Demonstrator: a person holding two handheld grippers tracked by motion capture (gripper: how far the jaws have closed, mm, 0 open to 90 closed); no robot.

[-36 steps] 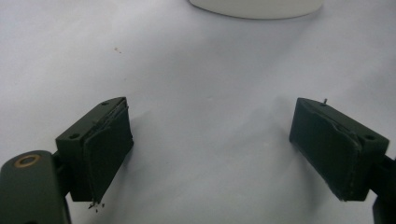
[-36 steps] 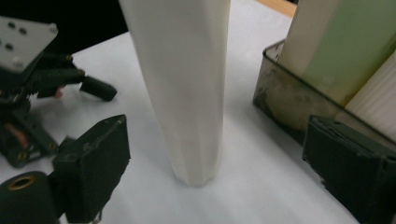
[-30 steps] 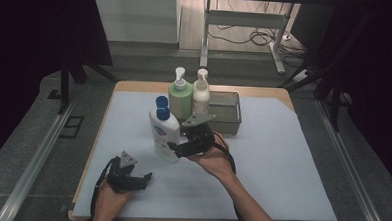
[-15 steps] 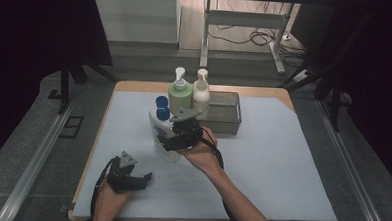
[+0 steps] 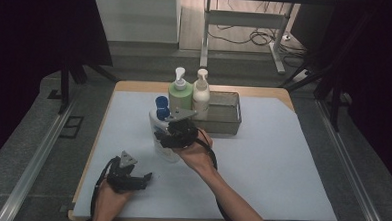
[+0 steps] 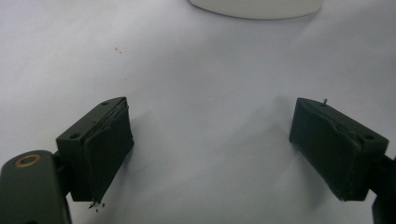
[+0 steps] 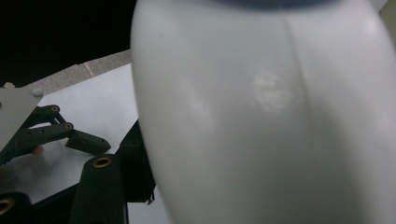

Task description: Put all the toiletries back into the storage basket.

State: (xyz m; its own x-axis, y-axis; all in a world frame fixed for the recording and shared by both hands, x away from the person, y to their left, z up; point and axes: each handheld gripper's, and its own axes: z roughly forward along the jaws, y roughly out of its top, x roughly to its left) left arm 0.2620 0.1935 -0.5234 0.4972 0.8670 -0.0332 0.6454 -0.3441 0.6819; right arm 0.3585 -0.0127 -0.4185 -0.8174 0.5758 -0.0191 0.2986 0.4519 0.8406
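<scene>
The left gripper [image 5: 142,177] is resting low over the white mat [image 5: 281,164] near its front left corner, its jaws standing wide apart with nothing between them; just right of it and farther back, the white bottle with the blue cap [image 5: 159,126] is standing upright on the mat, and the right gripper [image 5: 164,138] is reaching around its body, jaws having just been closing with the bottle between them; whether the pads are pressing yet I cannot tell; behind, a green pump bottle [image 5: 179,94] and a cream pump bottle [image 5: 201,93] are standing beside a wire basket [image 5: 224,113].
</scene>
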